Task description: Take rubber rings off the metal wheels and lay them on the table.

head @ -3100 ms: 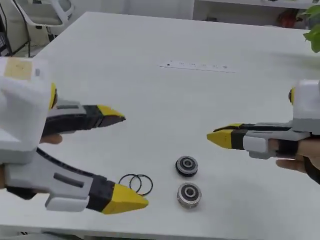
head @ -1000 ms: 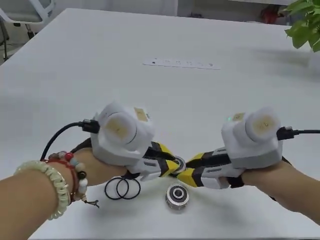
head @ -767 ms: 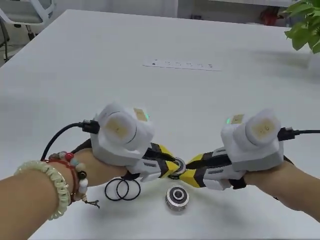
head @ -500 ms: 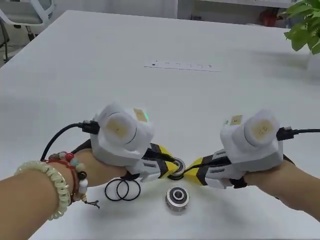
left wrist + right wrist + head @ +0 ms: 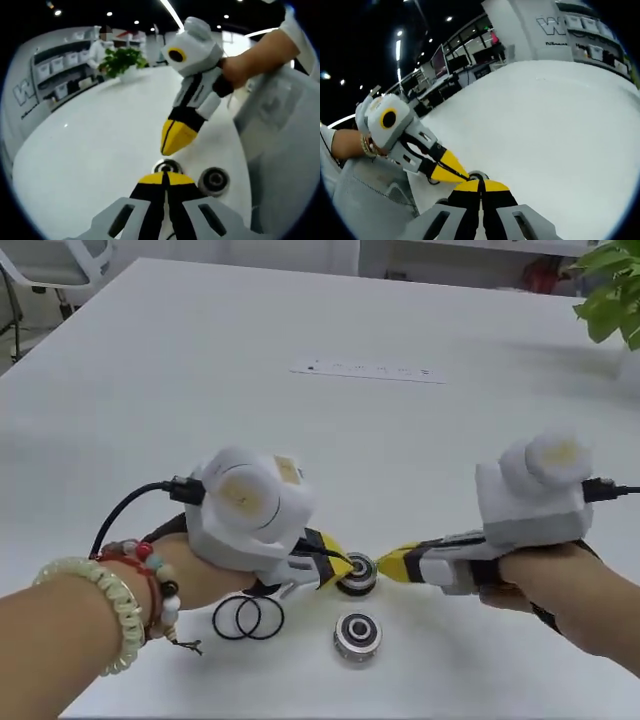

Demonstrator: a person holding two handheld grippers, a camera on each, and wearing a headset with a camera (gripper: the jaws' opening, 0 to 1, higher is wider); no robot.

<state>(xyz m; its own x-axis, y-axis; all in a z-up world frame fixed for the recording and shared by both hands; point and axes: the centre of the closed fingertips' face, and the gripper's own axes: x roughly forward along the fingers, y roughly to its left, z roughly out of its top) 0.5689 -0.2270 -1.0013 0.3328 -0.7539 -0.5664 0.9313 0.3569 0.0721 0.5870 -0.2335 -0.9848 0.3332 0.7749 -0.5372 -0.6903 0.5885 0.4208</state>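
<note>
The near edge of the tabletop (image 5: pixel 420 440) runs close beside the work, and open surface stretches far beyond it. Of two metal wheels, one wheel (image 5: pixel 357 574) sits between the tips of the left tongs (image 5: pixel 338 566) and right tongs (image 5: pixel 388 562), both clenched with nothing visible between them. The second wheel (image 5: pixel 357 634) stands just nearer. Two rubber rings (image 5: pixel 248 617) lie overlapping to its left.

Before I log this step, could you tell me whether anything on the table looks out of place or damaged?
Nothing stands out. Two rubber rings lie flat on the table, overlapping; one metal wheel sits flat nearby, the other wheel between the left gripper and right gripper. No damage shows.
</note>
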